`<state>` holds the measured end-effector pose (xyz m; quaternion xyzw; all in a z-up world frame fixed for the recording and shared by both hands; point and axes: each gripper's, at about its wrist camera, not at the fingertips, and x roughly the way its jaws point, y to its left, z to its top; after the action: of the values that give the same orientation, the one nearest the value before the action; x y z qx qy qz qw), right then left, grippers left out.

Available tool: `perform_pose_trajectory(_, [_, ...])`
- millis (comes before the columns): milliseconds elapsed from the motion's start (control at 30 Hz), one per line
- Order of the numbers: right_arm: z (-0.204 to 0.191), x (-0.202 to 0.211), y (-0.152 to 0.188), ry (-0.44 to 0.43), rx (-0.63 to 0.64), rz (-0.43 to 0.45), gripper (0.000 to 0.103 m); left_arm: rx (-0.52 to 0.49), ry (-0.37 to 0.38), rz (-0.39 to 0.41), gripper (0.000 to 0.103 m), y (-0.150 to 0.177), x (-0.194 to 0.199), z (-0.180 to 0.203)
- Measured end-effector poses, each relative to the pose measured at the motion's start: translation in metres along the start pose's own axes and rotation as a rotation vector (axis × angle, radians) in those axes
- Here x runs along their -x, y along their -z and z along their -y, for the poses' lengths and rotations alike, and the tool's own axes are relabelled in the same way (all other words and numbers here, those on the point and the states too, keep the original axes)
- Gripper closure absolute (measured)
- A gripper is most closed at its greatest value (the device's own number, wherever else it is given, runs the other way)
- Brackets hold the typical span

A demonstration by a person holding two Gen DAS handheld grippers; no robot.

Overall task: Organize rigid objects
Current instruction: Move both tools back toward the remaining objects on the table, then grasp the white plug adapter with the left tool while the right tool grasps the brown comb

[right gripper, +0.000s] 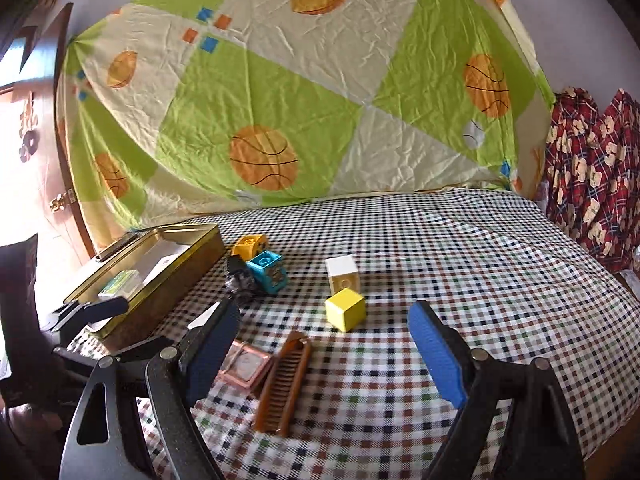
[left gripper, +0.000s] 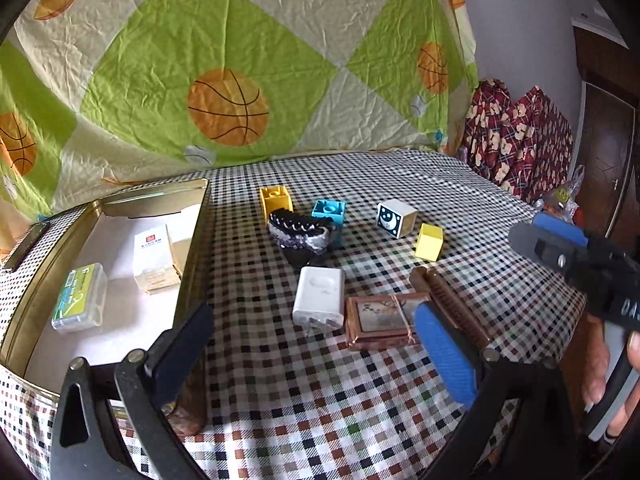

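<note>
Left jaws: standing spread on the left gripper [left gripper: 316, 344], nothing between the pads, hanging over the checked tablecloth [left gripper: 400, 400].
Right jaws: standing wide apart on the right gripper [right gripper: 324, 344], pinching nothing; a hand [left gripper: 612, 376] is gripping its handle at 3 o'clock in the left view.
Between the left fingers: a white plug [left gripper: 319, 298] is lying just beside a small pink frame [left gripper: 384, 320], with a brown comb [left gripper: 448, 300] touching the frame's right edge.
Between the right fingers: the comb is lying at 6 o'clock, the frame just left of it, partly behind the left finger.
Further out: a yellow cube [left gripper: 429, 241] is sitting at 1 o'clock of the frame, a white block with a moon picture [left gripper: 395, 217] just beyond it.
Centre pile: a yellow brick [left gripper: 275, 200] and a blue brick [left gripper: 329, 212] are flanking a black hair clip [left gripper: 300, 232].
Tin: a gold tin [left gripper: 196, 240] is sitting open at 9 o'clock, holding a white box [left gripper: 154, 256] and a green case [left gripper: 80, 298].
Backdrop: a basketball sheet [left gripper: 240, 60] is hanging at 12 o'clock.
</note>
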<state>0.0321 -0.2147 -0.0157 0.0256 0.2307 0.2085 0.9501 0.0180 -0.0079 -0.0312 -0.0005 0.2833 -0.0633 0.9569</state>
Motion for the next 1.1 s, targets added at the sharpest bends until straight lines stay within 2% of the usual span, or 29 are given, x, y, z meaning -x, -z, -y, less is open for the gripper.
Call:
perform_pose_trajectory(100, [-0.014,-0.007,0.013,0.028,0.059,-0.028,0.015,-0.009,-0.003,0.005,0.001,0.001,0.0,0.0])
perform_pose_trajectory(200, [-0.014,-0.022,0.022,0.022,0.054,-0.078,0.018,-0.011,0.005,-0.008,0.001,0.005,-0.005,0.0])
perform_pose_trajectory(267, [-0.016,-0.027,0.026,0.033,0.065,-0.1,0.032,-0.012,0.006,-0.016,0.001,0.006,-0.007,0.0])
perform_pose_trajectory(333, [-0.017,-0.032,0.03,0.031,0.072,-0.13,0.04,-0.017,0.013,-0.01,0.001,0.006,-0.006,0.001])
perform_pose_trajectory(500, [-0.02,-0.049,0.038,0.006,0.082,-0.206,0.046,-0.042,0.01,-0.046,0.001,0.004,-0.013,0.006])
perform_pose_trajectory(567, [-0.018,-0.05,0.037,-0.002,0.075,-0.209,0.048,-0.059,0.006,-0.053,0.001,0.002,-0.016,0.009])
perform_pose_trajectory(600, [-0.016,-0.05,0.036,-0.003,0.074,-0.215,0.05,-0.067,0.006,-0.058,0.001,0.001,-0.018,0.01])
perform_pose_trajectory(667, [-0.014,-0.05,0.035,-0.011,0.073,-0.221,0.062,-0.079,0.015,-0.071,0.001,0.001,-0.021,0.012])
perform_pose_trajectory(933, [-0.019,-0.057,0.039,0.004,0.136,-0.292,0.062,-0.09,0.047,-0.111,0.001,-0.002,-0.031,0.014])
perform_pose_trajectory(1067, [-0.018,-0.066,0.028,0.011,0.148,-0.304,0.062,-0.083,0.075,-0.127,0.001,-0.007,-0.041,0.013])
perform_pose_trajectory(1100, [-0.018,-0.069,0.025,0.01,0.153,-0.308,0.062,-0.076,0.082,-0.133,0.004,-0.009,-0.044,0.012])
